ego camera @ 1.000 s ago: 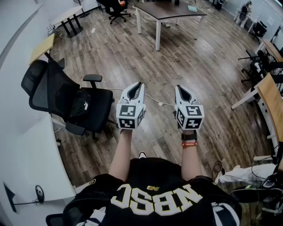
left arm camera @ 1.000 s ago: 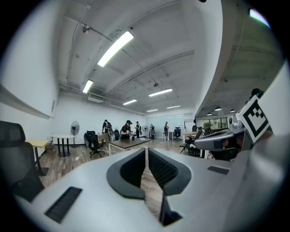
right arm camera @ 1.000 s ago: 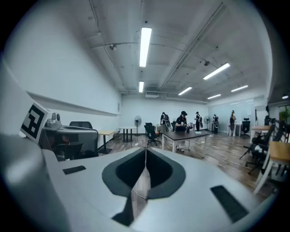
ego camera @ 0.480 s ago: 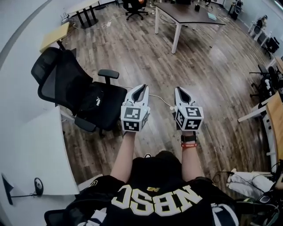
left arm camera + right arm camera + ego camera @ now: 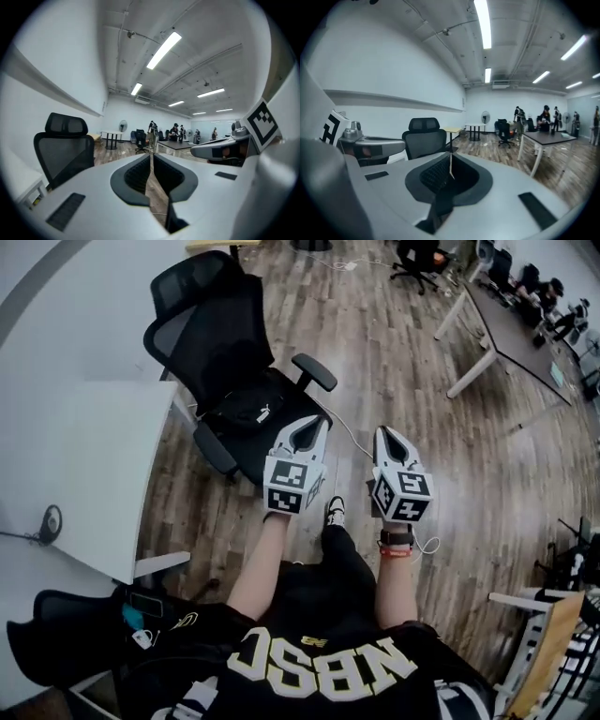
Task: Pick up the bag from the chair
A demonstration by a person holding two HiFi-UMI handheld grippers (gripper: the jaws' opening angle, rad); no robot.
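A black bag (image 5: 246, 410) with a small white logo lies on the seat of a black mesh office chair (image 5: 211, 329), upper left of centre in the head view. My left gripper (image 5: 320, 422) is shut and empty, its tip just right of the seat's front edge and above it. My right gripper (image 5: 384, 432) is shut and empty, held beside the left over bare floor. In the left gripper view, the chair's back (image 5: 65, 150) rises left of the left gripper (image 5: 151, 154). In the right gripper view the chair (image 5: 424, 138) stands beyond the right gripper (image 5: 450, 164). Neither gripper view shows the bag.
A white desk (image 5: 94, 474) stands left of the chair. A white cable (image 5: 352, 434) runs over the wood floor between the grippers. A dark table with white legs (image 5: 520, 329) is far right. Dark bags (image 5: 66, 652) lie at lower left.
The view has swung left and closer, so the chair with the bag has come from the left side to just ahead of the left gripper. Both grippers stay shut, side by side.
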